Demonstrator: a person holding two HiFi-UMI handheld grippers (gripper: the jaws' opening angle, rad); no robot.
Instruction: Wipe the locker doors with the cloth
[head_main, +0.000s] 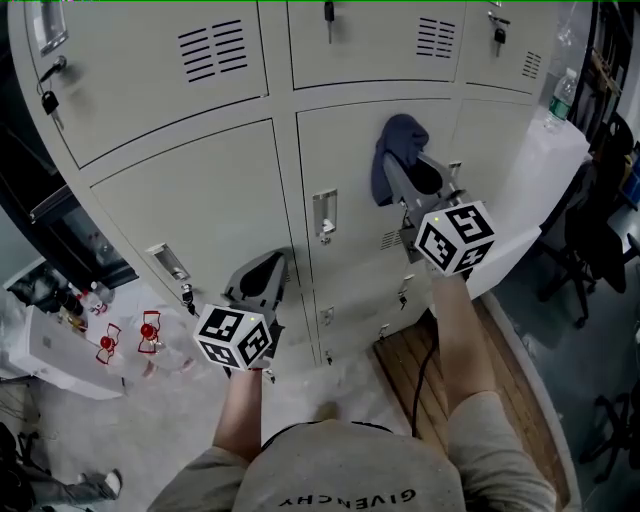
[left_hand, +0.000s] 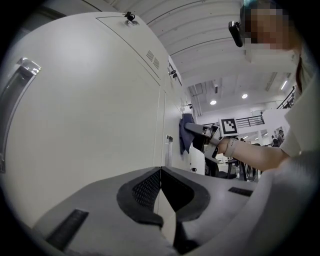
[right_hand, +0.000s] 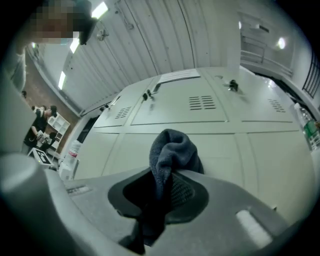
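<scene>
**Cloth (head_main: 398, 148) clamped in right gripper, set at the middle locker door**

Item under inspection: the dark blue-grey cloth (right_hand: 172, 147) is sitting bunched between the jaws of the right gripper (head_main: 395, 178). The jaws are closing tight on it. One fold is rising above the jaw tips and a tail is hanging down behind them.

Location: in the left gripper view the cloth (left_hand: 186, 131) is lying against the face of the locker door (head_main: 350, 160). It is sitting high on that panel, up and to the right of the recessed handle (head_main: 324, 215). The right gripper (left_hand: 194, 129) is pointing straight at the door, and the person's forearm is reaching out behind it.

Second tool: the left gripper (head_main: 264, 265) is hanging lower down and to the left, well apart from the cloth. Its jaws are meeting at the tips with nothing between them, as its own view (left_hand: 161, 172) is showing. The tips are pointing at the neighbouring door (head_main: 190, 210) and sitting close to it. Whether they are touching the panel cannot be told.

Surroundings: a key (head_main: 329, 12) is hanging from a lock in the upper row. A bottle (head_main: 563, 93) is standing beyond the lockers at the right. A wooden platform (head_main: 415, 365) is lying on the floor at the foot of the lockers, beneath the right forearm.
</scene>
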